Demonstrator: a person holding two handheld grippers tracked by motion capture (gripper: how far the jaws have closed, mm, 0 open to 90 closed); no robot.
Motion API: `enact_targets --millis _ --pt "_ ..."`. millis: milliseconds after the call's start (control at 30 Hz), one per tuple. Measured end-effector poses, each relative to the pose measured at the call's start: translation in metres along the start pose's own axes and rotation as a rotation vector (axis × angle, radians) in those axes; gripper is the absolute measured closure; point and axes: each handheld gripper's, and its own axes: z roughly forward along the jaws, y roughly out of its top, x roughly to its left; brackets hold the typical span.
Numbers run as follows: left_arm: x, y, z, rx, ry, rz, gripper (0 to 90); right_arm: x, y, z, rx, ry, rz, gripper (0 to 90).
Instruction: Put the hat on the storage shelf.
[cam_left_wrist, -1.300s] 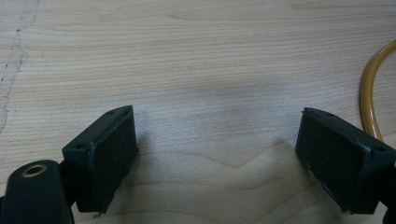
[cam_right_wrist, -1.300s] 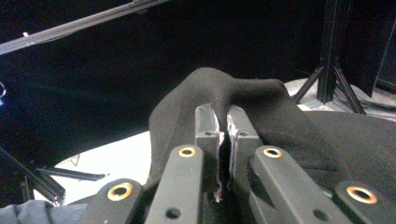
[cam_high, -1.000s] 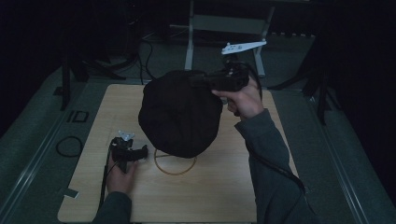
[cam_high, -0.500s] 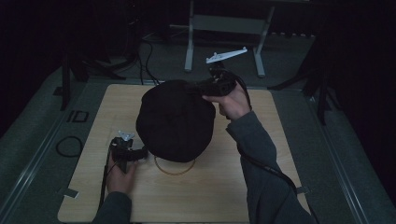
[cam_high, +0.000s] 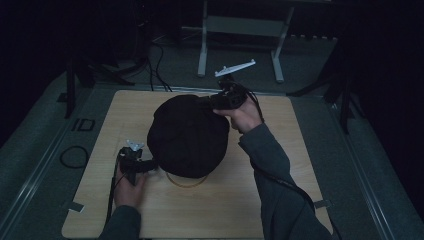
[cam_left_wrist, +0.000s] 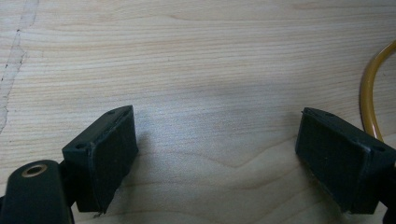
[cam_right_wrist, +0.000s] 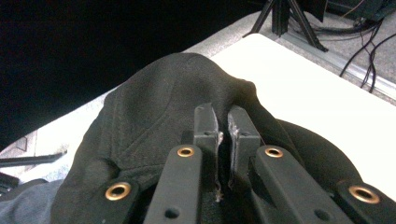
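My right gripper (cam_right_wrist: 223, 122) pinched a fold of the soft, limp black cloth (cam_high: 187, 135) heaped mid-tabletop (cam_high: 300, 145); left gripper (cam_left_wrist: 219, 154) fingers stood wide by the yellow ring (cam_left_wrist: 369, 102).

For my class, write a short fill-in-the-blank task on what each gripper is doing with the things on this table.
1. The right gripper pinches a fold of the ____ cloth.
2. The left gripper has its fingers ____, with nothing between them.
3. Beside the left gripper lies a thin ____ ring.
4. Everything rests on a ____ table.

Missing words: black; open; yellow; wooden
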Motion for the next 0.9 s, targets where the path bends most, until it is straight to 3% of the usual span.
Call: enact_targets --millis 367,567,900 --pt "0.0 0.0 0.0 -0.001 0.0 0.0 12.3 -0.003 -0.007 0.011 0.046 -0.007 0.005 80.9" --pt "0.0 0.0 0.0 0.0 0.0 0.0 12.2 0.0 -0.009 0.013 0.075 0.006 -0.017 75.9" --pt "0.0 0.0 0.0 0.0 0.0 0.0 12.3 -0.001 -0.012 0.013 0.099 -0.01 -0.026 63.9"
